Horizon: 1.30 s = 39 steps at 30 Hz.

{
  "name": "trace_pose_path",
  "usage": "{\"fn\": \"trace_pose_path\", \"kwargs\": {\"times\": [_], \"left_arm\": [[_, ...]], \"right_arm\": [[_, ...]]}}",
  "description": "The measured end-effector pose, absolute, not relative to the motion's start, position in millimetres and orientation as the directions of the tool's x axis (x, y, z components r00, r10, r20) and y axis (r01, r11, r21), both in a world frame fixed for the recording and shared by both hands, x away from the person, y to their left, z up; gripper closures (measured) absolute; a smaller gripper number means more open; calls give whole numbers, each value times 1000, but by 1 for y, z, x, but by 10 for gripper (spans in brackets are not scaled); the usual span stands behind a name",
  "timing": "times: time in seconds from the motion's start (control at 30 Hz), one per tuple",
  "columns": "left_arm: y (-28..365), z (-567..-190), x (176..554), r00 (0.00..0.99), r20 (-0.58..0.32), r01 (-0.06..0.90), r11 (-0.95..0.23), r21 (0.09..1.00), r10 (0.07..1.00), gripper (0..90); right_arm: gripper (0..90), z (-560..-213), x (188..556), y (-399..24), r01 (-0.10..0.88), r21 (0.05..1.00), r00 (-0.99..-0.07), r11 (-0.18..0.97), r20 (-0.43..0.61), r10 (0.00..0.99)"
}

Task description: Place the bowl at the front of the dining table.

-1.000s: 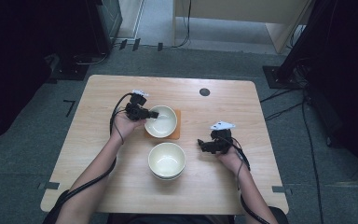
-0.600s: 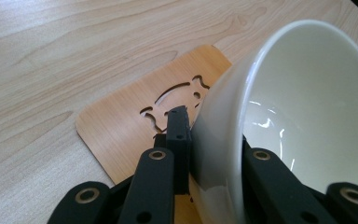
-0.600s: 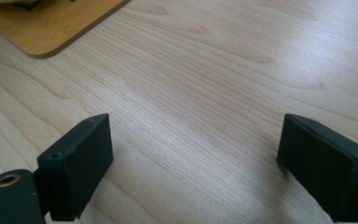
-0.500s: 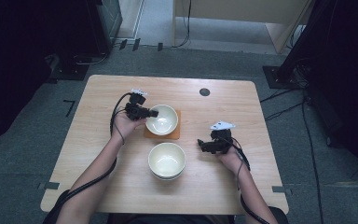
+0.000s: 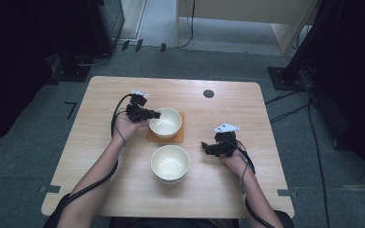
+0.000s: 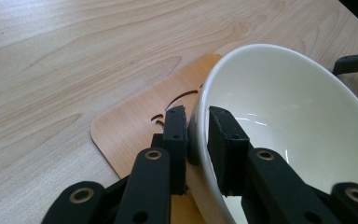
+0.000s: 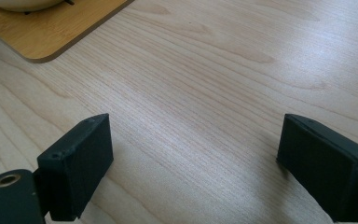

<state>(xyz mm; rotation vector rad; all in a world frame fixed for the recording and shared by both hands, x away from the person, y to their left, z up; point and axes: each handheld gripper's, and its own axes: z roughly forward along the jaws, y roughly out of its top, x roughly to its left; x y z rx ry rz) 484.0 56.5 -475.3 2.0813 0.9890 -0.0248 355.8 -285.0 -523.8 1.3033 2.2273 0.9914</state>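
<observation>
the left gripper view shows the left gripper (image 6: 197, 126) straddling the bowl (image 6: 298, 116) rim, its jaws just easing apart; cream, glossy, it sits on a mat (image 6: 130, 135). right gripper (image 7: 193, 161) spread.

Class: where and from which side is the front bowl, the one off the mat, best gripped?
Grip the front bowl by its thin rim, one jaw inside and one outside, probably from its right, where the open right claw waits. The wall is too wide and rounded to span.
</observation>
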Motion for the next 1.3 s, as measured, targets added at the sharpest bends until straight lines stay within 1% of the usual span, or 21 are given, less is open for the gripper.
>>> {"fn": "trace_pose_path", "kwargs": {"times": [0.07,0.13,0.23,0.33,0.43,0.57,0.67,0.83,1.3], "left_arm": [[57,-473,483,697,-326,646,-362,672,638,739],[58,-471,482,699,-325,642,-359,678,636,687],[58,-470,480,707,-310,635,-377,674,636,654],[59,-468,477,708,-323,639,-376,671,628,581],[61,-465,471,713,-314,632,-381,674,627,523],[62,-460,467,709,-342,643,-366,673,617,470],[61,-457,463,712,-329,639,-378,670,620,433],[63,-456,459,710,-327,642,-383,664,624,409],[73,-454,449,700,-342,657,-377,653,627,393]], "right_arm": [[96,-524,356,-285,600,731,-502,323,29,865],[96,-524,356,-285,600,731,-502,324,29,864],[96,-524,355,-285,599,731,-504,326,28,864],[96,-524,355,-285,600,730,-505,328,28,863],[96,-524,355,-285,598,731,-505,328,27,862],[96,-524,355,-285,599,730,-506,327,29,862],[95,-524,355,-285,599,731,-506,328,27,862],[93,-524,355,-285,599,731,-507,329,28,862],[86,-524,355,-285,598,730,-509,330,29,860]]}}
